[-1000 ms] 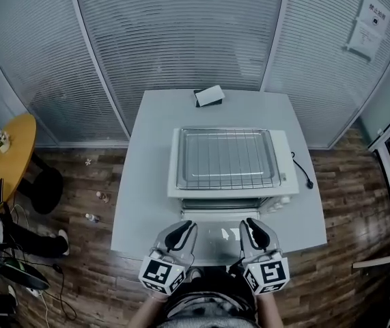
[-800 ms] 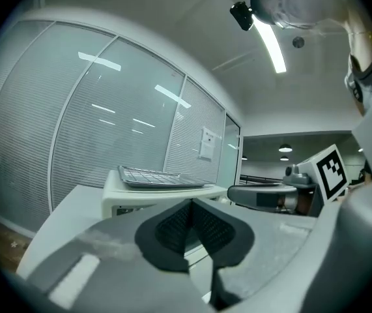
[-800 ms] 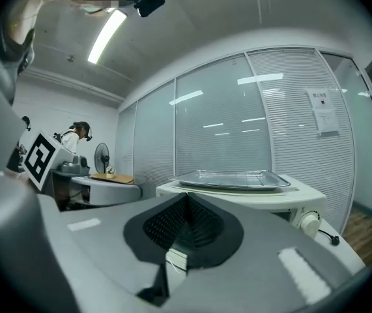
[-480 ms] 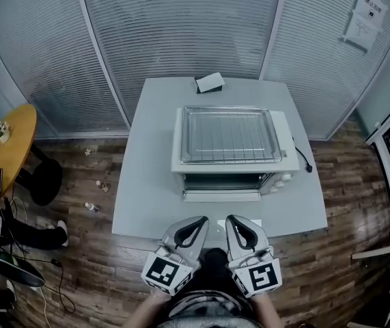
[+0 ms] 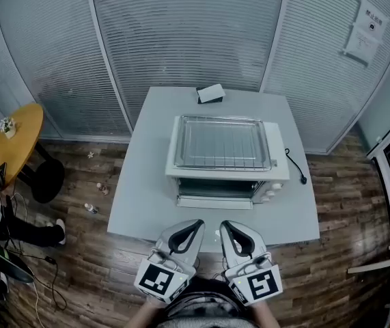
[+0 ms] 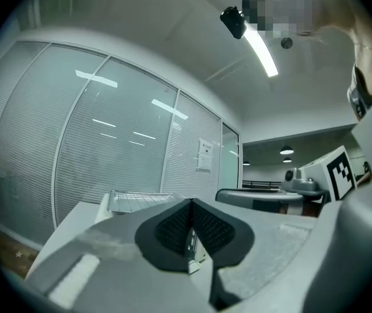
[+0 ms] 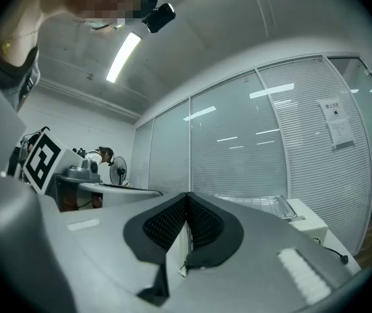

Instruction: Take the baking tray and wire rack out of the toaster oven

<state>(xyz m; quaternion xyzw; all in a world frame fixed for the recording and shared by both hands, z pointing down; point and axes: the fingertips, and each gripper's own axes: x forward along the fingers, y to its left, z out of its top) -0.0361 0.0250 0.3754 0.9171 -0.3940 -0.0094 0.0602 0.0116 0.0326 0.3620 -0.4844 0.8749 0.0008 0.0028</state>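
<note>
The white toaster oven (image 5: 218, 183) stands in the middle of a white table (image 5: 143, 203). On its roof lies the baking tray with the wire rack (image 5: 222, 144) in it. The oven's front door looks closed. Both grippers hang near my body, off the table's front edge and apart from the oven. My left gripper (image 5: 197, 223) is shut with nothing in it, its pads (image 6: 172, 227) pressed together. My right gripper (image 5: 226, 225) is shut and empty too. The rack (image 6: 140, 199) shows beyond the left jaws, and the rack (image 7: 264, 204) also shows beyond the right ones.
A small box (image 5: 210, 93) lies at the table's far edge. A black power cord (image 5: 296, 167) trails right of the oven. Glass walls with blinds (image 5: 181, 33) close the back. A round wooden table (image 5: 17, 149) and a seated person's legs (image 5: 17, 231) are at the left.
Both grippers have pulled back from the oven front toward me, risen and come closer together, and their jaws have closed. The door that lay flat now stands against the oven.
</note>
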